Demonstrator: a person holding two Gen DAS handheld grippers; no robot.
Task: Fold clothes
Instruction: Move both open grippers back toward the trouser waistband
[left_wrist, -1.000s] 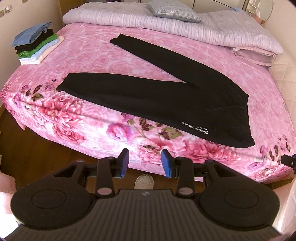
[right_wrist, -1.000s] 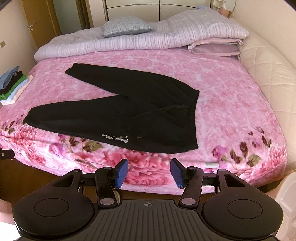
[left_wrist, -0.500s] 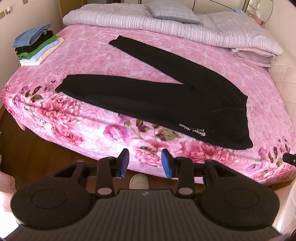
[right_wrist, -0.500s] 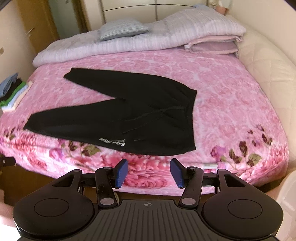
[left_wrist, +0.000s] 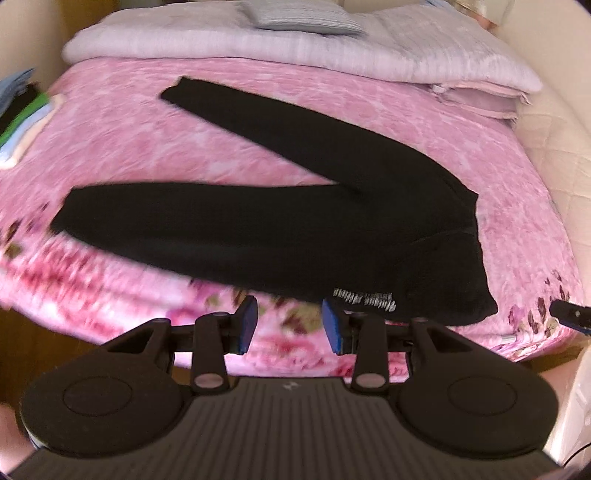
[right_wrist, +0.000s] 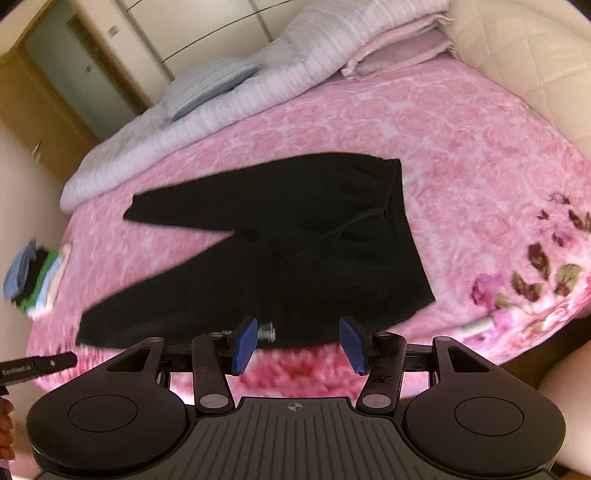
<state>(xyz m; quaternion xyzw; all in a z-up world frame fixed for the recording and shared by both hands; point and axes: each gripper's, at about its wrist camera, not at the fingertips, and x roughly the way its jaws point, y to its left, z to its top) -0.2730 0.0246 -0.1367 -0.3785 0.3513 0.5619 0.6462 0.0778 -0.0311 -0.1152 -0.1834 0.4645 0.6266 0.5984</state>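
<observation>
Nearest the left wrist camera, the left gripper (left_wrist: 290, 323) stood with its blue pads apart at a moderate gap, holding nothing and touching nothing; between the pads showed the flowered front edge of the pink bedspread (left_wrist: 122, 147). The right gripper (right_wrist: 299, 343) likewise held nothing, its pads spread somewhat wider, and it hung over the same front edge of the bed. At the right edge of the left view a tip of the other gripper showed, and at the left edge of the right view the other tool's side with part of a hand.

Just beyond both sets of fingers lay the black trousers (left_wrist: 280, 229), flat on the bedspread, waistband to the right and the two legs spread in a V toward the left. White lettering (left_wrist: 364, 297) sat on the near hip, close to the left gripper's right pad in the picture but not touched by it. Both views were blurred by motion.

Farther left, near the bed's side, was a stack of folded clothes (right_wrist: 37, 282). At the far end lay a pale striped quilt (left_wrist: 229, 44) with a grey pillow (left_wrist: 303, 18) on it.
</observation>
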